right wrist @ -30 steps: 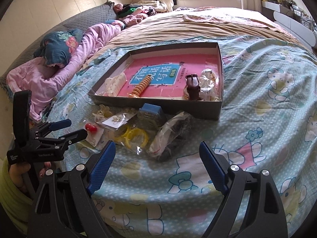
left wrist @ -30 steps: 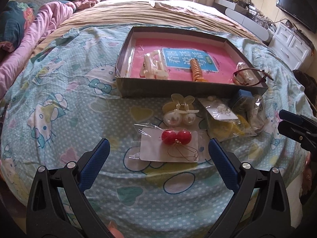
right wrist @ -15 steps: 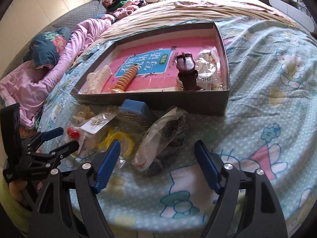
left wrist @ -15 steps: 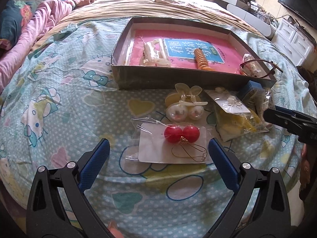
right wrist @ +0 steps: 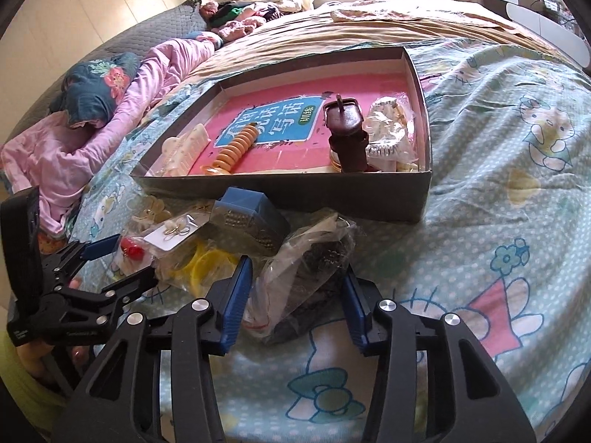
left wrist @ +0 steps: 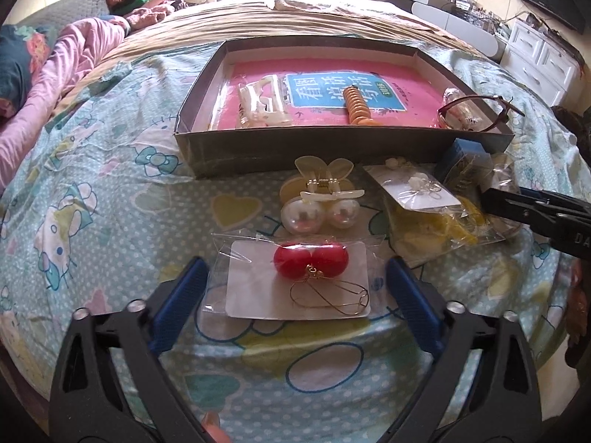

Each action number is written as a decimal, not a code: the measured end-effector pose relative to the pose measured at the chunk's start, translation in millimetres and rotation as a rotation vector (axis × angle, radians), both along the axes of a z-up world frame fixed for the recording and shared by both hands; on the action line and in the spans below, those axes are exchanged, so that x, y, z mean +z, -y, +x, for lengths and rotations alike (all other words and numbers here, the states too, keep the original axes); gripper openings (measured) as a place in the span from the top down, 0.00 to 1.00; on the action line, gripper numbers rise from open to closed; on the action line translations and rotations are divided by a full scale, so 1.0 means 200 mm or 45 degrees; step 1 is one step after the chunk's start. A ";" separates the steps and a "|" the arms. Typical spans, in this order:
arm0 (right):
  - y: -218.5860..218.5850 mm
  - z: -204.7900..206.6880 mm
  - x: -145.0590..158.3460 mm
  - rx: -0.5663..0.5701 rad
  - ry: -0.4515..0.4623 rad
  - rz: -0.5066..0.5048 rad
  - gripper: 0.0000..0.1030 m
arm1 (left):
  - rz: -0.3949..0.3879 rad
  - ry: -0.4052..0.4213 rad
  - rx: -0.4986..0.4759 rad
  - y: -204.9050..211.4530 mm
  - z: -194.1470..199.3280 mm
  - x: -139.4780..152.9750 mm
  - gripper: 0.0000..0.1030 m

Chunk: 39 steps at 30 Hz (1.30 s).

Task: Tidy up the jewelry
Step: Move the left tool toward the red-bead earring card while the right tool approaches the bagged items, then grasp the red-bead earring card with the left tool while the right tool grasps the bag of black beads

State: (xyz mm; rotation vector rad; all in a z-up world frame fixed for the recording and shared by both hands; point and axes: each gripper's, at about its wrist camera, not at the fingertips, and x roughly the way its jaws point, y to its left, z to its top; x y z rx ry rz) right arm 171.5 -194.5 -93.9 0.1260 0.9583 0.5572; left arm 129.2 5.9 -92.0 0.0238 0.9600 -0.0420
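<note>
A white card with red ball earrings in a clear sleeve lies on the bedspread. My left gripper straddles it, and its closing jaws stand just outside the sleeve's edges. My right gripper is lowered over a clear bag of dark jewelry. Its jaws are closing with the bag between them, and the pads sit at its sides. A shallow grey box behind holds a cream hair clip, an orange spiral and a brown strap.
Loose items lie in front of the box: a pearl hair clip, a carded earring, bagged yellow bangles and a small blue box. Pink bedding lies at the left, white drawers at the right.
My right gripper dropped onto the bag of dark jewelry and its jaws narrowed around it. My left gripper came closer to the red earring card, and its jaws narrowed slightly.
</note>
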 end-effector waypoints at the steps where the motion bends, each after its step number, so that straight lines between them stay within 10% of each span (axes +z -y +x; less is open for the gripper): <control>1: 0.00 -0.01 0.00 0.003 0.000 0.001 0.57 | 0.004 0.001 -0.002 0.00 0.00 0.00 0.19; 39: -0.15 -0.17 0.24 0.201 0.090 0.007 0.58 | -0.138 0.145 0.062 -0.14 -0.08 0.27 0.27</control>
